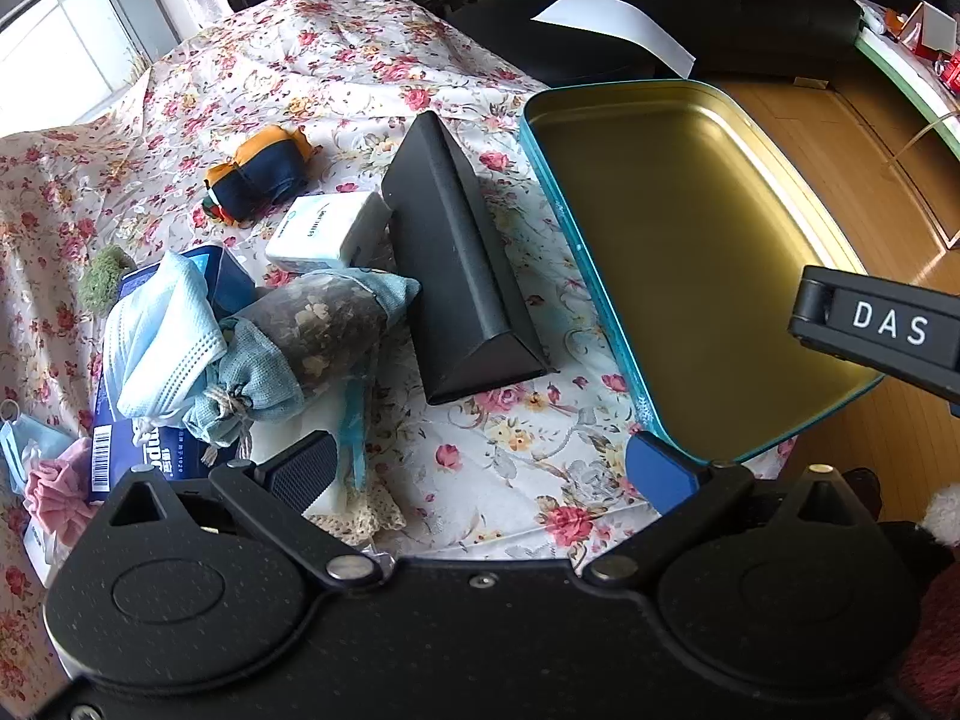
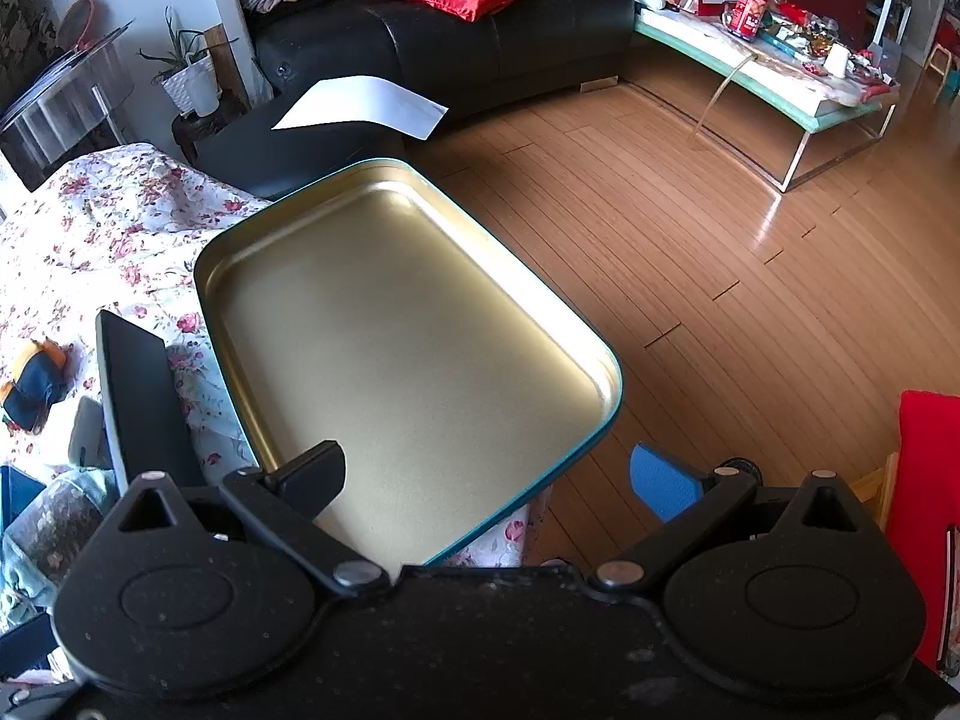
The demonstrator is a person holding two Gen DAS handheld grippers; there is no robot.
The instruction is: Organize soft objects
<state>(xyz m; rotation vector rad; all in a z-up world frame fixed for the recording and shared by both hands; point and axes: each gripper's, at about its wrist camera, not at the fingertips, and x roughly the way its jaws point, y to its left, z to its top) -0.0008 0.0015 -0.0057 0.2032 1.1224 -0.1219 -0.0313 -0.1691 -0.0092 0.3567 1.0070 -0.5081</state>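
Evidently barely begun: teal metal tray with gold interior [image 1: 690,228] at floral tablecloth's [image 1: 336,66] right edge holds nothing. Pale blue face mask [image 1: 162,330], mesh sachet pouch [image 1: 312,336], orange-navy fabric bundle [image 1: 258,171] lie unsorted toward left edge. Left gripper [image 1: 480,468] and right gripper [image 2: 489,480]: jaws wide apart, nothing held.

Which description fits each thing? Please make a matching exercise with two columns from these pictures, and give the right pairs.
Things:
1. tin tray
2. black triangular case
3. sachet bag
4. folded face mask

Descriptions:
A. light blue, on top of a dark blue packet
B. nothing in it, gold inside
C. lying between the tray and the white box
D. filled with dried bits, tied with string

Pairs: 1-B, 2-C, 3-D, 4-A
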